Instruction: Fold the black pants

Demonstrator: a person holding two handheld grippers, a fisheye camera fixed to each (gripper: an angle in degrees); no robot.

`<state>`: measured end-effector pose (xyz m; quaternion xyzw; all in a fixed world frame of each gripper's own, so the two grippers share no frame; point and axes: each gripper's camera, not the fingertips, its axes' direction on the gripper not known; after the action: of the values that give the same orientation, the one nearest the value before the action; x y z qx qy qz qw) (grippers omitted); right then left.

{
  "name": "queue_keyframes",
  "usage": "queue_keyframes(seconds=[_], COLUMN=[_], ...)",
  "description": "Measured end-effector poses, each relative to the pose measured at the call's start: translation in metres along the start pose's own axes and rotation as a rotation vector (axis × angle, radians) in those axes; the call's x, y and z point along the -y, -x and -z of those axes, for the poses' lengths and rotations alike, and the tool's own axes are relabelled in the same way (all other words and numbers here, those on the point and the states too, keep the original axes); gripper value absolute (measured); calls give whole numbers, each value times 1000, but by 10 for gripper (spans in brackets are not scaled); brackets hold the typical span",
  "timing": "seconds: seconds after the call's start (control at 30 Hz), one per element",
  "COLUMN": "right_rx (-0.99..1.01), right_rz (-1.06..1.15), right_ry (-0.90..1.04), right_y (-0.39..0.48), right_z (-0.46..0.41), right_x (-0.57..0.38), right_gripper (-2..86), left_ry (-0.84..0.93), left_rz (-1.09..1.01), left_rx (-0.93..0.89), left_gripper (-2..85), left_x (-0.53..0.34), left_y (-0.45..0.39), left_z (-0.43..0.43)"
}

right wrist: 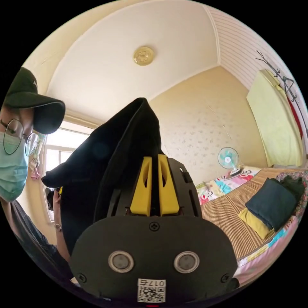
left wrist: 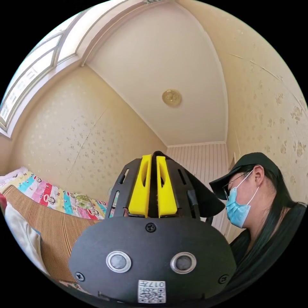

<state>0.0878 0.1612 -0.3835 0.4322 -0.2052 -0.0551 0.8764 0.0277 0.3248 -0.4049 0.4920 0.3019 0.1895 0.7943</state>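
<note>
The left hand-held gripper (left wrist: pixel 153 166) points up toward the ceiling (left wrist: pixel 166 64), its yellow jaws pressed together on a thin edge of the black pants (left wrist: pixel 205 199), which hang beside and behind it. The right hand-held gripper (right wrist: pixel 154 166) also points upward, jaws closed on the black pants (right wrist: pixel 112 154); the fabric rises above the jaw tips and drapes down to one side, toward the person (right wrist: pixel 19 154). Below, in the right gripper view, the bed's striped mat (right wrist: pixel 231 218) lies open, with folded clothes (right wrist: pixel 269 205) near its far edge and a fan (right wrist: pixel 228 158) beyond.
</note>
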Motion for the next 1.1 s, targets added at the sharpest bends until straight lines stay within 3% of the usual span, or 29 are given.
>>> queue_keyframes(seconds=[0.1, 0.23, 0.33, 0.4, 0.43, 0.47, 0.53, 0.63, 0.7, 0.77, 0.87, 1.0, 1.1], right_rx=[-55, -121, -374, -620, -630, -587, -443, -320, -346, -362, -458, -536, -636], right_rz=[39, 140, 280, 192, 148, 67, 59, 154, 107, 40, -57, -138, -87], right_ry=[-73, -64, 118, 402, 466, 521, 508, 661, 891, 1005, 1018, 1015, 947], right_y=[15, 16, -2, -58, -73, -97, -119, -150, -180, -198, -215, -217, -211], right_z=[-17, -120, -284, -380, -390, -391, -370, -334, -304, -268, -195, -120, -83], right_x=[-3, 23, 68, 80, 78, 68, 37, -55, -143, -200, -248, -259, -244], right_gripper=[31, 34, 44, 52, 51, 47, 43, 38, 41, 51, 63, 93, 122], left_ry=[-51, 101, 304, 482, 554, 572, 586, 702, 847, 960, 1065, 1208, 1131], left_rz=[-32, -19, -50, -101, -18, 55, 216, 303, 378, 464, 552, 557, 482], left_rx=[112, 328, 529, 740, 873, 895, 595, 412, 413, 383, 384, 546, 636], left_gripper=[-4, -8, -3, 2, 7, 10, 53, 67, 88, 104, 118, 135, 103], left_x=[1, 29, 66, 75, 67, 61, 14, -84, -154, -218, -291, -349, -358], left_y=[6, 76, 175, 250, 298, 319, 374, 408, 419, 420, 401, 353, 315], left_z=[8, -95, -240, -306, -316, -313, -279, -235, -214, -195, -165, -133, -114])
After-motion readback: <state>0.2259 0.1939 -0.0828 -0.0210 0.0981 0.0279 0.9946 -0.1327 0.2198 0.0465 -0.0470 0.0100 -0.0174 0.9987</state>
